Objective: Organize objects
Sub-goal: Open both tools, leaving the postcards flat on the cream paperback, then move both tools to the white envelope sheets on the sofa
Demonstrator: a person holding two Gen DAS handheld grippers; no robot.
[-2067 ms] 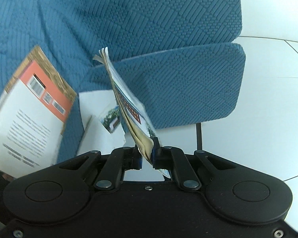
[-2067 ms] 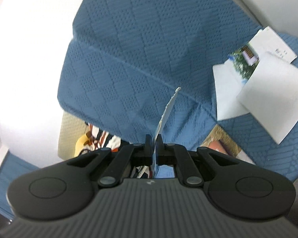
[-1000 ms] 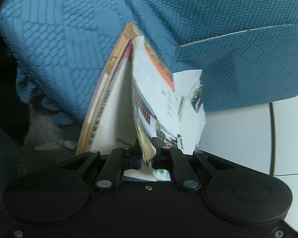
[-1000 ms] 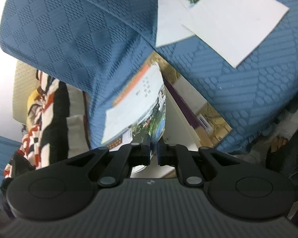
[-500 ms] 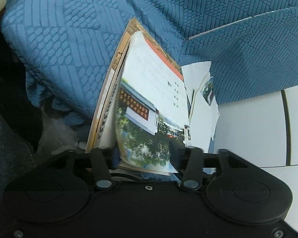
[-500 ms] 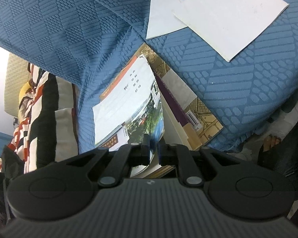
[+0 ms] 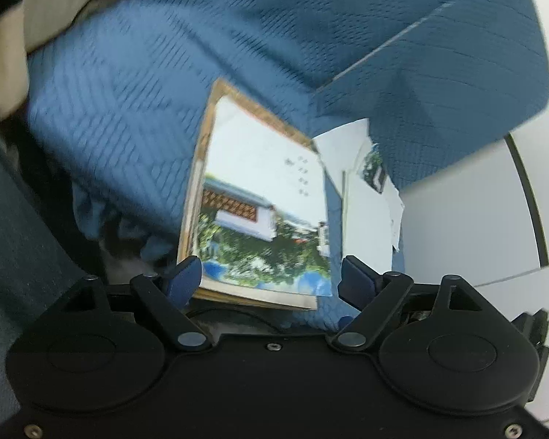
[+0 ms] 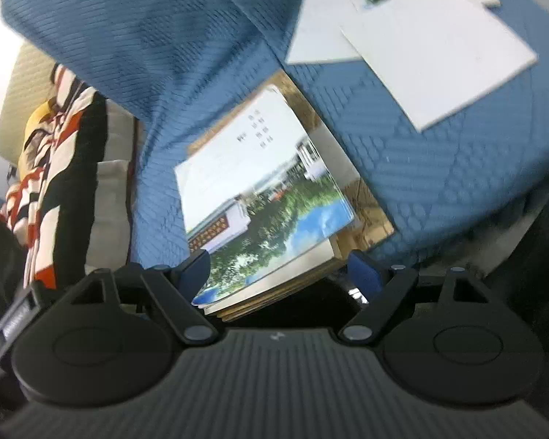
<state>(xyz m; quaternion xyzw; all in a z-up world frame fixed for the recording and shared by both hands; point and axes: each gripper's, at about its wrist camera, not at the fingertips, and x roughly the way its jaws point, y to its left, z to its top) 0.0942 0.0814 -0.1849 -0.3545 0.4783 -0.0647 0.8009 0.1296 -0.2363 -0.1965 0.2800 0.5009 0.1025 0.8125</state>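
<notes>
A booklet with a photo cover of trees, a building and blue water point(image 7: 260, 219) lies flat on a brown-edged book point(image 7: 216, 106) on the blue quilted sofa seat point(image 7: 120, 109). My left gripper point(image 7: 271, 278) is open just above the booklet's near edge, jaws wide, holding nothing. In the right wrist view the same booklet point(image 8: 260, 197) tops the stack of books point(image 8: 366, 205). My right gripper point(image 8: 282, 274) is open over the booklet's near corner and holds nothing.
Loose white papers and a small photo leaflet point(image 8: 413, 36) lie further along the seat; they also show in the left wrist view point(image 7: 369, 197). A striped orange, black and white cushion point(image 8: 55, 168) sits to the left. White tiled floor point(image 7: 475, 212) lies beyond the sofa edge.
Both grippers carried the booklet down onto the brown-edged book, laid it flat, then opened and let it go. Both views are blurred with motion now.
</notes>
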